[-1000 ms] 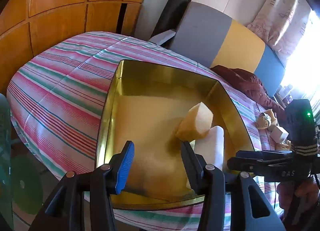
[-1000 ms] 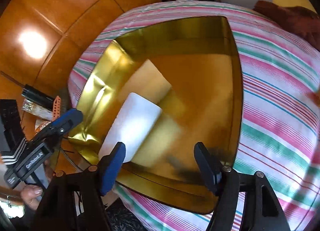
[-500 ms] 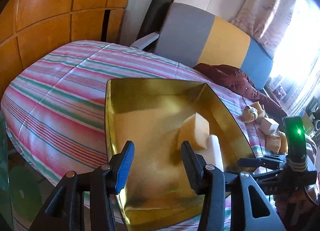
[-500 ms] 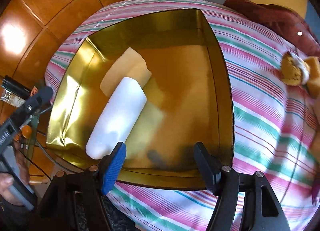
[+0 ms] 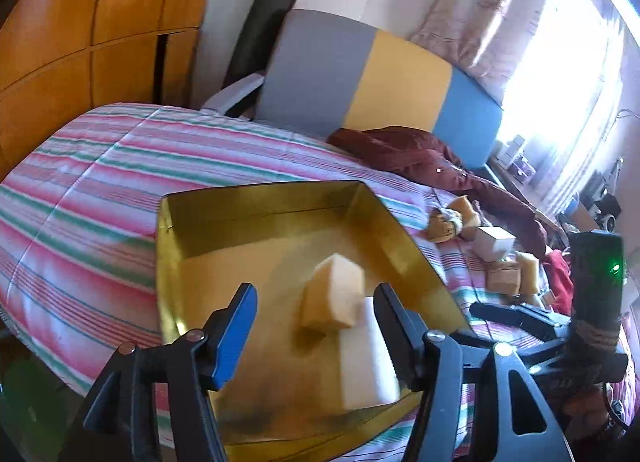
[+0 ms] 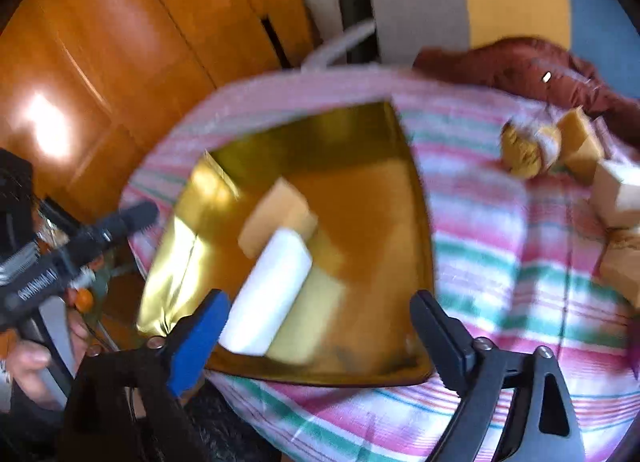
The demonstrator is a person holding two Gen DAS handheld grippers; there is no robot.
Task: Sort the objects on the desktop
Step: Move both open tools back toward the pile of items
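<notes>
1. Both cameras have pulled back from the gold tray point(image 5: 280, 198); the unsorted blocks point(image 6: 576, 142) have come into view at upper right.
2. Yellow sponge point(image 5: 332, 294) and white foam block point(image 5: 364, 366) lie touching in the tray.
3. Left gripper point(image 5: 312, 326) and right gripper point(image 6: 320, 334) both gape, empty, so another pickup likely follows.

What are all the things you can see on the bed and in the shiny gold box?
gold tray: one, shiny gold, on the striped bedspread
yellow sponge: one, pale yellow, inside the tray
white block: one, white, inside the tray, against the sponge
striped bedspread: one, pink, green and white, over the bed
loose blocks and sponges: several, white and tan, on the bedspread right of the tray; exact count unclear
dark red cloth: one, maroon, crumpled at the far side of the bed
headboard: one, grey, yellow and blue panels
wooden cupboards: orange-brown, behind the bed
left gripper: open, over the tray
right gripper: open, above the tray's near edge
</notes>
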